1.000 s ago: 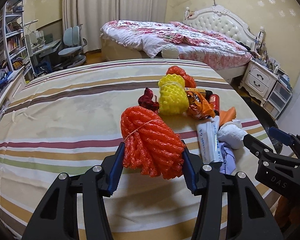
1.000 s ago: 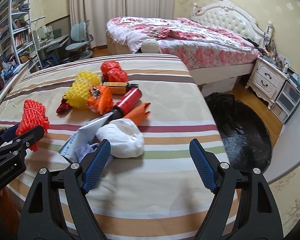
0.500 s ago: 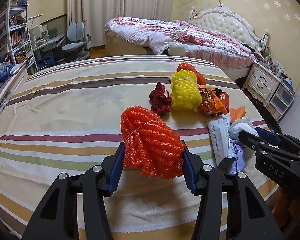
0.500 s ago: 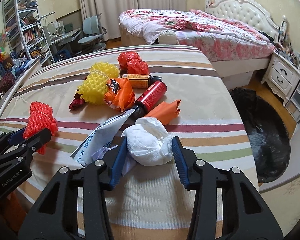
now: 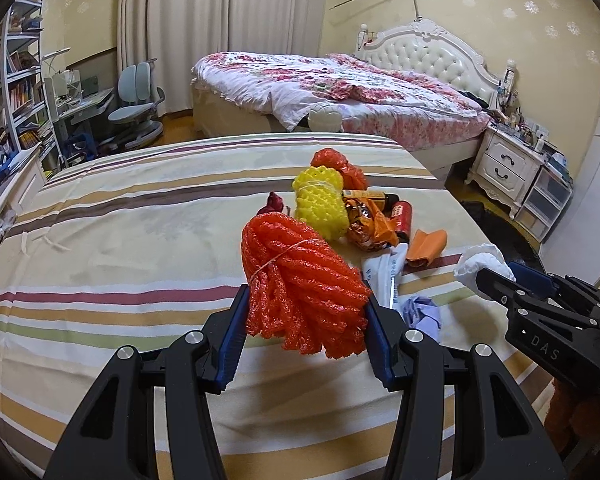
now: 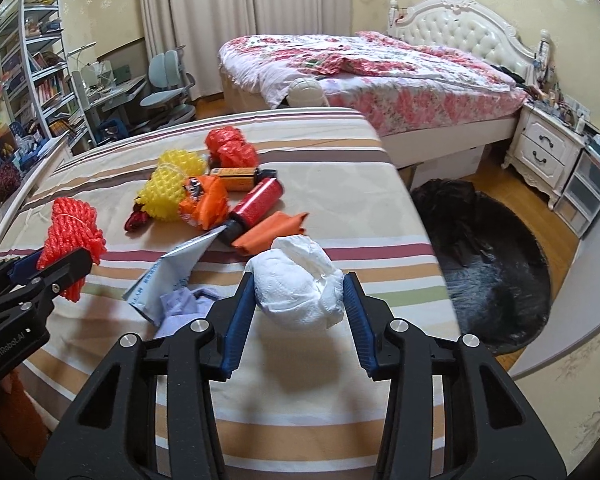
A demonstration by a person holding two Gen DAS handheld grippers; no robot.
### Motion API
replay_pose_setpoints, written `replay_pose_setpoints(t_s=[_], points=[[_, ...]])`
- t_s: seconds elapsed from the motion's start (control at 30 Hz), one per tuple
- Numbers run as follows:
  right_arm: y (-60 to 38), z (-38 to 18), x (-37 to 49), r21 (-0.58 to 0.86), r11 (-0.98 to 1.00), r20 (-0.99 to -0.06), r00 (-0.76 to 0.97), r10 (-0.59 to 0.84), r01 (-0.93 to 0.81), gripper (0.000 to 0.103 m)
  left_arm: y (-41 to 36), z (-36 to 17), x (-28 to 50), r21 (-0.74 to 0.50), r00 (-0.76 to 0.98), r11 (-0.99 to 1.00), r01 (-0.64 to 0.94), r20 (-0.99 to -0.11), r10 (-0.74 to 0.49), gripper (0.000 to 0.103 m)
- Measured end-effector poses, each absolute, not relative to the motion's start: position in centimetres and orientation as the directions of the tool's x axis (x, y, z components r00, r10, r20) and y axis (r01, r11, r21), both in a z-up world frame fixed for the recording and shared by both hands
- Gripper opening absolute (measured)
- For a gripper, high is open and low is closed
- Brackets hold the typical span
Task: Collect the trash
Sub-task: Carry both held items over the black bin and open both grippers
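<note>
Between the blue pads of the right tool (image 6: pixel 299 292) sits a white crumpled wad of tissue (image 6: pixel 298 282), gripped and lifted off the striped desk (image 6: pixel 340 380). Left of it, the left tool (image 5: pixel 305 312) clamps an orange foam net (image 5: pixel 300 292). Beyond lie a yellow foam net (image 6: pixel 168 190), a red can (image 6: pixel 258 202) and an orange wrapper (image 6: pixel 204 204); a black bag (image 6: pixel 488 264) spreads on the floor at right.
</note>
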State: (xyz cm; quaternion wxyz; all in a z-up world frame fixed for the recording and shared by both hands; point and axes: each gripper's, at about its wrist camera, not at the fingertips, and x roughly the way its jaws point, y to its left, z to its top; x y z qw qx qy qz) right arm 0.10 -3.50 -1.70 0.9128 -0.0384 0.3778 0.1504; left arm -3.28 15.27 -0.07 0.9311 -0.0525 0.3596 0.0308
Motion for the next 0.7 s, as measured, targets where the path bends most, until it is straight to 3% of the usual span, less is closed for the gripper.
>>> replay_pose_setpoints(t_s=[0.7], points=[[-16.8,-0.6,4.7,0.007,1.0,-0.648,0.761,0.008,-0.004,0.043,2.2,0.9,2.2,-0.04,0.773,0.987,0.154,-0.617,-0.146,0.052]])
